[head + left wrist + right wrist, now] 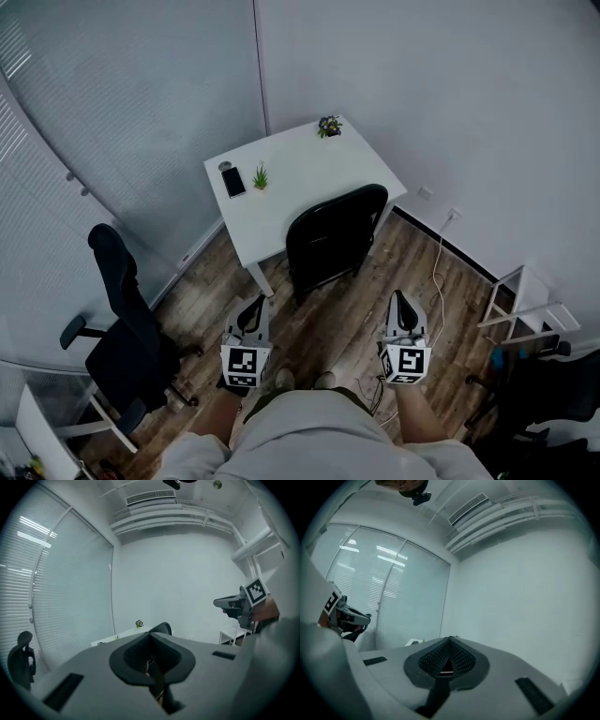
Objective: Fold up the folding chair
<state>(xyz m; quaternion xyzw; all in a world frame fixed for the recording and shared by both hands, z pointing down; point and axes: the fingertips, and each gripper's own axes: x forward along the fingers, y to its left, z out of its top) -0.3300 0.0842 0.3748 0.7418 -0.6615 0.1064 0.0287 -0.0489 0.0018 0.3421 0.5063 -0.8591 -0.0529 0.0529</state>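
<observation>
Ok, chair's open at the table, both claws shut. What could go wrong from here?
The folding chair is pushed up to the white table; folding it there may jolt the table and tip the potted plant. The left claw and right claw are shut, so a grab now would just push the chair. The floor cable beside it could snag a leg.

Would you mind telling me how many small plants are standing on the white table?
2. The far plant stands at the white table's back corner; the near plant stands by its left edge, beside a dark phone. No others appear hidden.
</observation>
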